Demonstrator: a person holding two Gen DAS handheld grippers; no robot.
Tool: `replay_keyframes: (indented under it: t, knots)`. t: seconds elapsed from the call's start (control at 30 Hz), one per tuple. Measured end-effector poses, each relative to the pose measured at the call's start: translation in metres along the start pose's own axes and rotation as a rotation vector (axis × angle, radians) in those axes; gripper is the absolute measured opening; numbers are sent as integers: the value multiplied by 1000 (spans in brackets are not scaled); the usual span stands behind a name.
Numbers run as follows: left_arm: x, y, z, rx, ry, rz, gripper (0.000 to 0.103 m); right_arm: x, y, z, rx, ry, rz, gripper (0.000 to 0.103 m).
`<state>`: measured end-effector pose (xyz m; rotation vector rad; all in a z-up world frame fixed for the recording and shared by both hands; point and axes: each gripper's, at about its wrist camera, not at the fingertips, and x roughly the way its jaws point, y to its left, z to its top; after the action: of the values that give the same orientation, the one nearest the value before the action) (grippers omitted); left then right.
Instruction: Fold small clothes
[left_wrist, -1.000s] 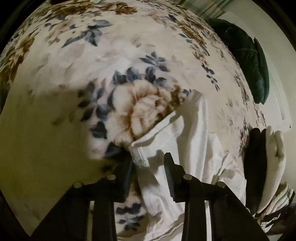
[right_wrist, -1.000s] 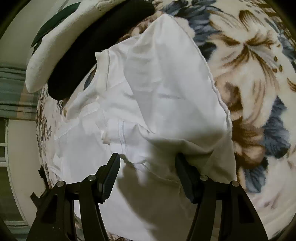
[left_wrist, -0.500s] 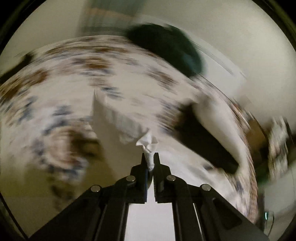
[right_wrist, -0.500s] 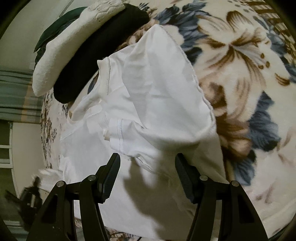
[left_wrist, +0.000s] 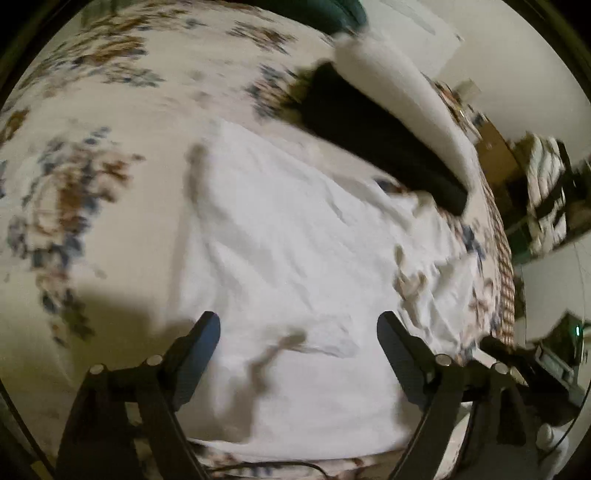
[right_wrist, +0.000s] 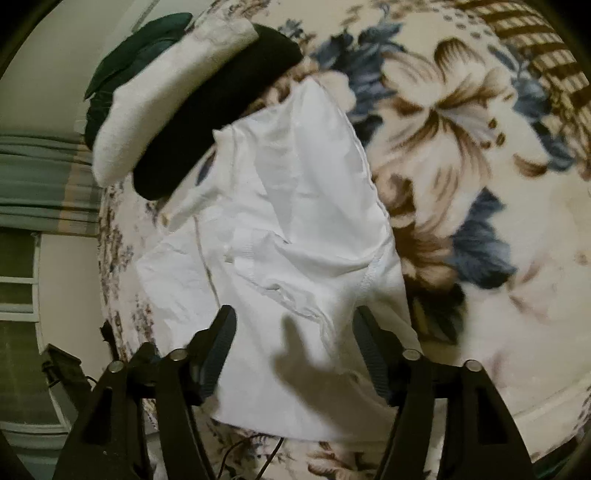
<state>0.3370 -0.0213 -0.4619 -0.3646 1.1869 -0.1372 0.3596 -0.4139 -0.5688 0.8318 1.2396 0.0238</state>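
A small white shirt (left_wrist: 295, 266) lies spread on the floral blanket (left_wrist: 92, 110), partly folded, with creases and a seam showing in the right wrist view (right_wrist: 295, 240). My left gripper (left_wrist: 297, 332) is open and empty, hovering over the shirt's near part. My right gripper (right_wrist: 295, 332) is open and empty too, with its fingers either side of a wrinkled fold of the shirt. The left wrist view is blurred.
A folded black garment (right_wrist: 221, 110) and a folded white one (right_wrist: 166, 99) lie stacked just beyond the shirt, with a dark green pillow (right_wrist: 129, 62) behind them. The bed edge (left_wrist: 502, 258), a cable (right_wrist: 258, 454) and room clutter (left_wrist: 546, 192) are nearby.
My left gripper held a pinch of the shirt half a second ago; it has let go and now stands wide open over the flat shirt. My right gripper drew back slightly, still open.
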Motion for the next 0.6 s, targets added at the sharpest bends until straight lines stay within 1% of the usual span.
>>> replay_keyframes:
  t: [0.1, 0.13, 0.17, 0.2, 0.23, 0.27, 0.3, 0.4, 0.47, 0.53, 0.57, 0.6]
  knots:
    - [-1, 23, 22, -17, -14, 54, 87, -15, -4, 4, 5, -5, -2, 71]
    - [2, 30, 32, -17, -19, 84, 87, -20, -6, 7, 7, -7, -9, 72]
    - [7, 31, 38, -14, -19, 94, 87, -23, -8, 12, 5, -10, -20, 76]
    - [16, 35, 52, -7, -17, 106, 87, -24, -9, 18, 6, -12, -31, 77]
    - [22, 36, 59, 3, -15, 117, 87, -23, -9, 26, 2, -12, -46, 78]
    - [37, 36, 73, 27, -2, 139, 87, -19, -8, 35, -6, -6, -56, 78]
    - [47, 37, 80, 41, 5, 149, 87, -12, -9, 48, -21, 10, -69, 78]
    - [82, 39, 102, 69, 56, 162, 87, 15, -6, 83, -68, 52, -103, 78]
    - [100, 40, 113, 74, 80, 145, 87, 34, -2, 104, -107, 80, -117, 78]
    - [112, 40, 122, 87, 83, 134, 87, 48, 2, 120, -134, 96, -116, 78]
    - [115, 39, 124, 95, 77, 125, 87, 54, 5, 127, -150, 105, -99, 78]
    - [117, 37, 126, 107, 67, 103, 81, 58, 7, 133, -163, 109, -86, 77]
